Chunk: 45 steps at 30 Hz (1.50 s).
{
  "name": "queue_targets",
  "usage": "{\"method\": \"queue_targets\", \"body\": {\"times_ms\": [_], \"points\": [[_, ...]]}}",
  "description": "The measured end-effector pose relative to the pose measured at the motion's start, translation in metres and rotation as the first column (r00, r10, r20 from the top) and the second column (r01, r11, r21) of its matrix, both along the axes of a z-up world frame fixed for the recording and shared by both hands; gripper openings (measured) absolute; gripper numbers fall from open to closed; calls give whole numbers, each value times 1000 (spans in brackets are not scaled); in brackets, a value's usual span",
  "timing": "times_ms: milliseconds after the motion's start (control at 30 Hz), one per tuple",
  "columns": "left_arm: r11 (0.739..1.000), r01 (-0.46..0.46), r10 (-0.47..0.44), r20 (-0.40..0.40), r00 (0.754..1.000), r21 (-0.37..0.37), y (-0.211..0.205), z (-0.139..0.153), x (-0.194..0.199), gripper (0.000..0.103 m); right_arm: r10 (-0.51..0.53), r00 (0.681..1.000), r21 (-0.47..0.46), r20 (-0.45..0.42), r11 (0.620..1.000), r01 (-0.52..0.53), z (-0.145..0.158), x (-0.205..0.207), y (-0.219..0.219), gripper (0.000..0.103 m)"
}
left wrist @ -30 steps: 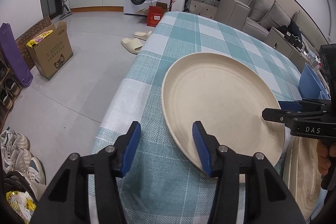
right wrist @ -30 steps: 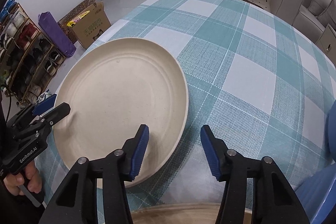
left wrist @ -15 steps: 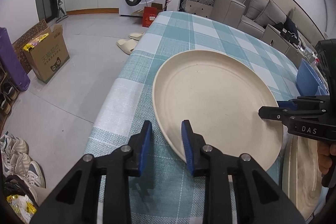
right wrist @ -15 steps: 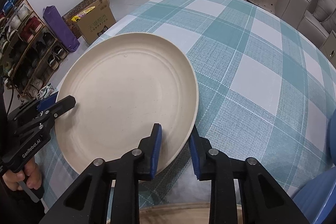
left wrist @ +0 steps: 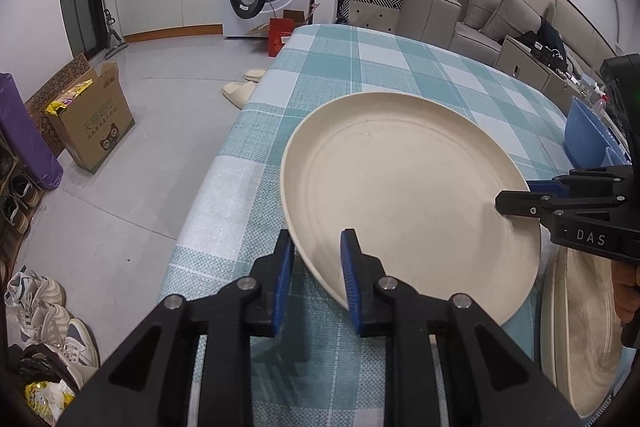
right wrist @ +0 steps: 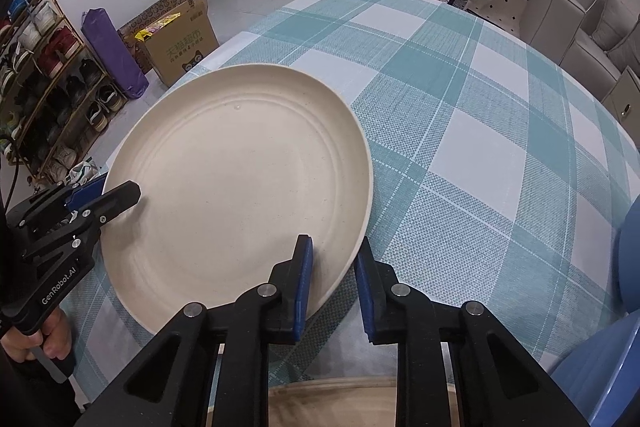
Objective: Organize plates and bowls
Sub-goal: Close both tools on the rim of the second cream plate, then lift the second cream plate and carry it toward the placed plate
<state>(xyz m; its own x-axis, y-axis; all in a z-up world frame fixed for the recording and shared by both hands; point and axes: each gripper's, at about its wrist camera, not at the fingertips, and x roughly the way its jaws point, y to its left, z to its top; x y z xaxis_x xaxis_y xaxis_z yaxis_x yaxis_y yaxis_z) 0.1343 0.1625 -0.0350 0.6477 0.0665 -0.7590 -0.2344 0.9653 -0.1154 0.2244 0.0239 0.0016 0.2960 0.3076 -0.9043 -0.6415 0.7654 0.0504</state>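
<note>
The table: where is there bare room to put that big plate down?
Free cloth lies beyond the cream plate, across the far and middle table toward the sofa. A narrower strip runs along the table's floor-side edge. It is crowded near the holder: a second plate under the right hand-held gripper, and blue dishes beside it.

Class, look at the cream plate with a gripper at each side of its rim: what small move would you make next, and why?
Probably lift the cream plate straight up, both hands together. The left gripper and right gripper each pinch opposite parts of its rim, and it looks barely tilted off the checked tablecloth. A second cream plate sits nearby, a likely stacking spot.
</note>
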Motion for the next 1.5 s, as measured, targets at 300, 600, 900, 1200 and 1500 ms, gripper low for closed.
{"method": "queue_targets", "body": {"times_ms": [300,600,900,1200,1500], "points": [[1000,10,-10,13,1000,2,-4,7,-4,22,-10,1000,6,15,1000,10,8,-3,-6,21],[1000,18,-18,34,999,4,-9,19,-9,22,-19,999,14,41,1000,19,23,-9,-11,21],[1000,29,-29,56,998,4,-14,30,-13,22,-29,998,28,64,999,27,39,-17,-20,21],[998,62,-63,65,996,10,-26,38,-15,22,-41,996,43,79,998,38,51,-24,-37,21],[994,105,-107,75,991,25,-46,47,-18,22,-71,993,57,90,996,66,61,-35,-62,21]]}}
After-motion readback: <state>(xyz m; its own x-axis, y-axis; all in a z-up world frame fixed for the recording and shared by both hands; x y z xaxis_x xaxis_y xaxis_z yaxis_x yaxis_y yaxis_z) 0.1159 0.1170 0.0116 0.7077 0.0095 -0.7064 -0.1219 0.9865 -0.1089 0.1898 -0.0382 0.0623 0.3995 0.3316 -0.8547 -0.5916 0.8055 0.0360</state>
